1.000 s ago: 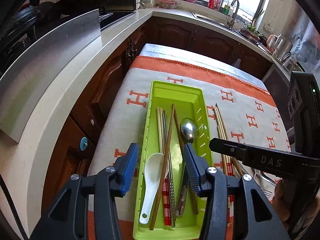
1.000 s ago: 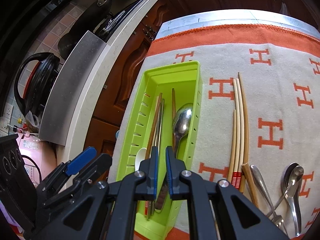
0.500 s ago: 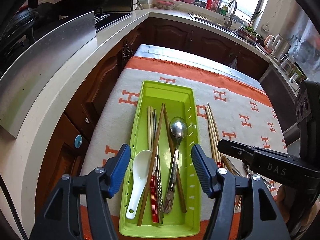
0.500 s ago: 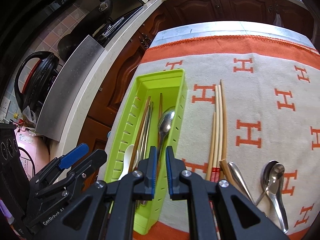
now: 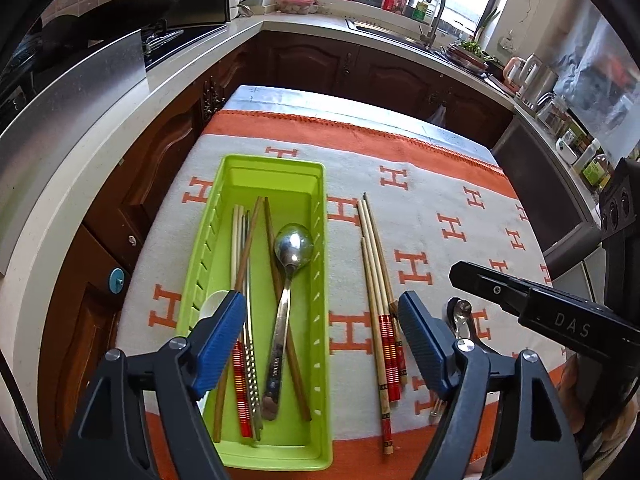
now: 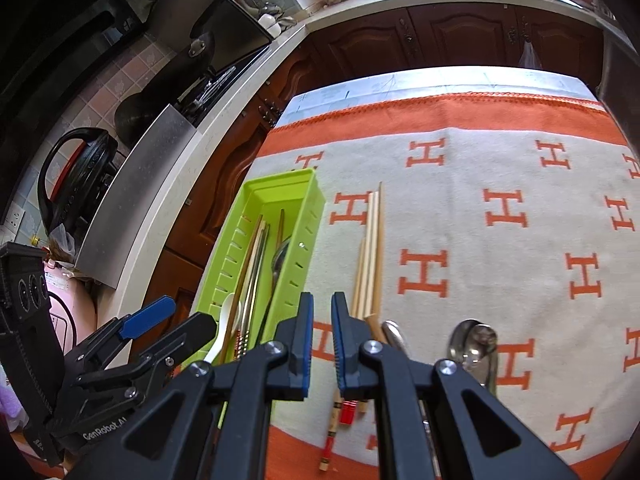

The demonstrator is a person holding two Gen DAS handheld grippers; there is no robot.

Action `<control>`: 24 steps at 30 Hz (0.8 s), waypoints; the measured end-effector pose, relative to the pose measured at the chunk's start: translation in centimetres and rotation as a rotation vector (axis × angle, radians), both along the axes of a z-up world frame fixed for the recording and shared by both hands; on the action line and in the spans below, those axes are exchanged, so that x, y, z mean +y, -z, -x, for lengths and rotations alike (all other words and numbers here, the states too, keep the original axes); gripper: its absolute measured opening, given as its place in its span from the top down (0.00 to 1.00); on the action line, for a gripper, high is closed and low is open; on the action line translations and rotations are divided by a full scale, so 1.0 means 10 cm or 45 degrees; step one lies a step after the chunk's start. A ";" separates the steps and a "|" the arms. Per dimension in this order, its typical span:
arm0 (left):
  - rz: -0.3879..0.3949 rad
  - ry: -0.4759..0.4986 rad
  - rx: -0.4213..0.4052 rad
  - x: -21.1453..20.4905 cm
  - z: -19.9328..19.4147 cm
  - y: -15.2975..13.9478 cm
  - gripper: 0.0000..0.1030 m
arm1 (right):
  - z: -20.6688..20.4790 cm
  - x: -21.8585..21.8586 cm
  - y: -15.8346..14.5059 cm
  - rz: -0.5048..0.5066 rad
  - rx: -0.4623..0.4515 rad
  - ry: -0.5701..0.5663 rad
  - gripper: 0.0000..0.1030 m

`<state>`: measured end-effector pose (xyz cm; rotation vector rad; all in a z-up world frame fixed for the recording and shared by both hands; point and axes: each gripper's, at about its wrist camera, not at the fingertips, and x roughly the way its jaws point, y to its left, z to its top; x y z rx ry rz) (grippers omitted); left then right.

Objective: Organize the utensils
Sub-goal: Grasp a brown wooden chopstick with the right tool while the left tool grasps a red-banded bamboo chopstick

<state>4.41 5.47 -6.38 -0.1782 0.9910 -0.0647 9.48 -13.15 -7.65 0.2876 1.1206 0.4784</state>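
The left gripper [image 5: 320,340] is standing spread wide with nothing pinched; its jaws have just been opening, and between them lie only the things on the table below. The right gripper [image 6: 322,340] is pressed nearly together on nothing.

Seen from the left wrist, the green tray [image 5: 324,364] is lying under the left jaw at about 10 o'clock from the gripper's midpoint. It is already holding a metal spoon [image 5: 290,280], a white spoon [image 5: 212,306] and several chopsticks. At about 2 o'clock the loose chopsticks [image 5: 378,280] are resting on the cloth [image 5: 440,184], just beside the tray's right wall. Further out, at 3 o'clock, the loose spoons [image 5: 460,316] are showing behind the right jaw's pad.

By my reading, the step in hand is moving over from a finished drop to the next pick, with the bundle on the cloth the likely target. The next move is calling for the open jaws to come down astride the red-banded handle ends and close across them, keeping clear of the tray wall.

Compared with a second ago, the left jaws are standing far wider. The tray is sitting further left in both views, and the loose chopsticks are now lying between the left pads instead of outside them. The utensils in the tray are lying as they were.
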 end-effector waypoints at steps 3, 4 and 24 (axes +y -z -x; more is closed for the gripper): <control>0.018 0.028 0.012 -0.12 -0.04 0.04 0.26 | 0.01 -0.15 0.00 -0.007 -0.004 0.016 0.84; 0.025 0.038 0.014 -0.16 -0.05 0.05 0.26 | 0.01 -0.20 0.01 -0.006 -0.007 0.025 0.83; -0.018 0.167 0.176 -0.70 -0.09 0.64 0.90 | 0.29 -0.28 0.59 0.076 0.011 -0.300 0.81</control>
